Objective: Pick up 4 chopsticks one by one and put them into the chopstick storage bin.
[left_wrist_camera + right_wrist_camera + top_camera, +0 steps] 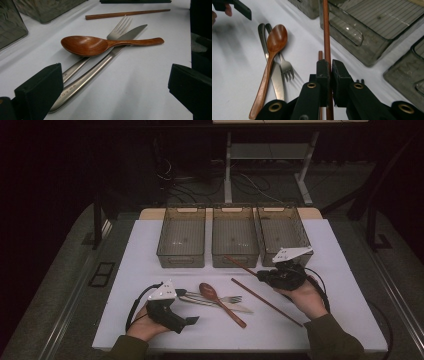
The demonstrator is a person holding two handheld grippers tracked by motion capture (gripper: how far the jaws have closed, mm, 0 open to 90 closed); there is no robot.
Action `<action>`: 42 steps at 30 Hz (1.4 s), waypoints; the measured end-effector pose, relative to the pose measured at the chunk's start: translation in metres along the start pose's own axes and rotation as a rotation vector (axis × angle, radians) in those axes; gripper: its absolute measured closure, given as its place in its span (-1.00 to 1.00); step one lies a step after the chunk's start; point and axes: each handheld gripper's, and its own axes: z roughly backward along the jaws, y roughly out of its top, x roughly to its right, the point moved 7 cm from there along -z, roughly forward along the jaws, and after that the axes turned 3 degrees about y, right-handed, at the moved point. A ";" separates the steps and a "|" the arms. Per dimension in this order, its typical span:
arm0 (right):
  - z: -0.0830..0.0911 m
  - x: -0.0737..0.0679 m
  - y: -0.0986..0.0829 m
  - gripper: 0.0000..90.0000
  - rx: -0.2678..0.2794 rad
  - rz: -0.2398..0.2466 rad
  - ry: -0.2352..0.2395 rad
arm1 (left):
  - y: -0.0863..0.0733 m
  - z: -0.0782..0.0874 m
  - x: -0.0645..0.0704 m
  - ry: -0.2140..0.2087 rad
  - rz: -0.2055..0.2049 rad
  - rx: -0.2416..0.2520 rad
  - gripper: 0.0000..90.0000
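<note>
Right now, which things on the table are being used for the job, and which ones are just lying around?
In use:
- thin brown wooden chopstick, clamped in the right gripper
- three clear plastic bins, close by it

Lying about:
- second brown wooden chopstick
- brown wooden spoon
- steel fork
- steel knife
- left gripper, open, holding nothing

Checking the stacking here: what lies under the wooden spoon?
Under the wooden spoon lie a metal fork and a metal knife, side by side. Where the spoon crosses them, their middles are hidden.
</note>
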 end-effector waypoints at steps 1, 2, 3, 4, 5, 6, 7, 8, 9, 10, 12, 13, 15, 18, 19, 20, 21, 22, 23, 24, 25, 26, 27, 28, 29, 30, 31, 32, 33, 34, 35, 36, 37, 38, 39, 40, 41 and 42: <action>0.000 0.000 0.001 0.88 0.001 0.004 -0.001 | 0.000 0.000 0.000 -0.001 0.000 0.001 -1.00; -0.001 0.000 0.004 0.88 0.002 0.002 -0.001 | 0.000 0.000 0.000 -0.001 0.000 0.001 -1.00; -0.001 0.000 0.006 0.88 0.006 0.001 -0.003 | 0.000 0.000 0.000 -0.001 -0.003 -0.001 -1.00; -0.001 0.000 0.008 0.88 0.012 -0.002 -0.003 | 0.000 0.000 0.000 0.000 -0.003 -0.001 -1.00; -0.002 0.001 0.011 0.88 0.017 -0.003 0.000 | 0.000 0.000 0.000 0.000 0.000 0.002 -1.00; -0.003 0.001 0.014 0.88 0.018 -0.002 0.000 | 0.000 0.001 0.000 -0.001 0.002 0.004 -1.00; -0.003 0.001 0.014 0.88 0.018 -0.002 0.000 | 0.000 0.001 0.000 -0.001 0.003 0.004 -1.00; -0.004 0.002 0.019 0.88 0.021 -0.004 -0.003 | 0.000 0.001 0.000 -0.002 0.003 0.004 -1.00; -0.005 0.002 0.021 0.88 0.022 -0.003 -0.002 | 0.000 0.001 0.000 -0.002 0.003 0.004 -1.00; -0.005 0.002 0.021 0.88 0.022 -0.003 -0.002 | 0.000 0.001 0.000 -0.002 0.003 0.005 -1.00; -0.008 0.003 0.030 0.88 0.021 -0.004 -0.004 | 0.000 0.001 0.000 -0.003 -0.003 0.005 -1.00; -0.008 0.003 0.030 0.88 0.021 -0.004 -0.004 | 0.000 0.000 0.000 -0.003 -0.001 0.005 -1.00; -0.011 0.004 0.039 0.88 0.017 0.003 -0.009 | 0.000 0.000 0.000 -0.002 -0.002 0.003 -1.00; -0.013 0.004 0.045 0.88 0.015 0.004 -0.013 | 0.000 0.000 0.000 0.000 -0.002 0.004 -1.00; -0.014 0.004 0.048 0.88 0.015 0.005 -0.014 | 0.000 0.000 0.000 0.000 0.002 0.004 -1.00; -0.015 0.005 0.054 0.88 0.015 0.006 -0.020 | 0.000 0.000 0.000 -0.002 0.001 0.002 -1.00; -0.016 0.005 0.057 0.88 0.015 0.007 -0.022 | 0.000 0.000 0.000 -0.003 -0.004 -0.001 -1.00; -0.017 0.005 0.059 0.88 0.015 0.003 -0.024 | 0.000 0.000 0.001 -0.002 -0.004 0.001 -1.00; -0.017 0.005 0.059 0.88 0.015 0.003 -0.024 | 0.000 0.000 0.000 -0.002 -0.006 0.001 -1.00; -0.019 0.006 0.065 0.88 0.014 0.002 -0.028 | 0.000 0.000 0.000 -0.003 -0.007 0.000 -1.00; -0.019 0.006 0.065 0.88 0.014 0.002 -0.028 | 0.000 0.000 0.000 -0.003 -0.008 0.000 -1.00; -0.021 0.006 0.068 0.88 0.015 0.004 -0.027 | 0.000 0.000 0.000 -0.003 -0.008 0.000 -1.00; -0.022 0.005 0.070 0.88 0.011 0.001 -0.025 | 0.000 0.000 0.000 -0.004 -0.007 0.001 -1.00; -0.024 0.006 0.072 0.88 0.009 0.003 -0.031 | 0.000 0.000 0.000 -0.004 -0.008 0.001 -1.00; -0.027 0.006 0.076 0.88 0.010 0.005 -0.033 | 0.000 0.000 0.000 -0.004 -0.005 0.001 -1.00; -0.027 0.006 0.076 0.88 0.010 0.005 -0.033 | 0.000 0.000 0.000 -0.003 -0.005 0.000 -1.00; -0.030 0.006 0.080 0.88 0.008 -0.002 -0.031 | 0.000 0.000 0.001 -0.004 -0.004 0.001 -1.00; -0.032 0.007 0.081 0.88 0.009 -0.005 -0.029 | 0.000 0.000 0.001 -0.004 -0.003 0.002 -1.00; -0.032 0.007 0.081 0.88 0.009 -0.005 -0.029 | 0.000 0.000 0.001 -0.005 -0.002 0.002 -1.00; -0.034 0.007 0.083 0.88 0.011 -0.004 -0.027 | 0.000 0.000 0.001 -0.005 -0.002 -0.003 -1.00; -0.037 0.007 0.087 0.88 0.008 -0.007 -0.030 | 0.000 0.000 0.001 -0.005 -0.003 -0.002 -1.00; -0.037 0.007 0.087 0.88 0.008 -0.007 -0.030 | 0.000 0.000 0.001 -0.005 -0.001 -0.001 -1.00; -0.039 0.007 0.090 0.88 0.008 -0.008 -0.031 | 0.000 0.000 0.001 -0.005 -0.001 -0.001 -1.00; -0.040 0.007 0.092 0.88 0.007 -0.012 -0.029 | 0.000 0.000 0.001 -0.003 -0.001 0.002 -1.00; -0.042 0.006 0.095 0.88 0.009 -0.010 -0.030 | 0.001 0.000 0.001 -0.005 -0.001 -0.001 -1.00; -0.046 0.005 0.100 0.88 0.000 -0.011 -0.033 | 0.001 0.000 0.001 -0.005 -0.001 -0.001 -1.00; -0.048 0.005 0.102 0.88 -0.001 -0.004 -0.037 | 0.001 0.000 0.001 -0.004 -0.002 -0.001 -1.00; -0.048 0.005 0.102 0.88 -0.001 -0.004 -0.037 | 0.001 0.000 0.001 -0.004 -0.002 -0.001 -1.00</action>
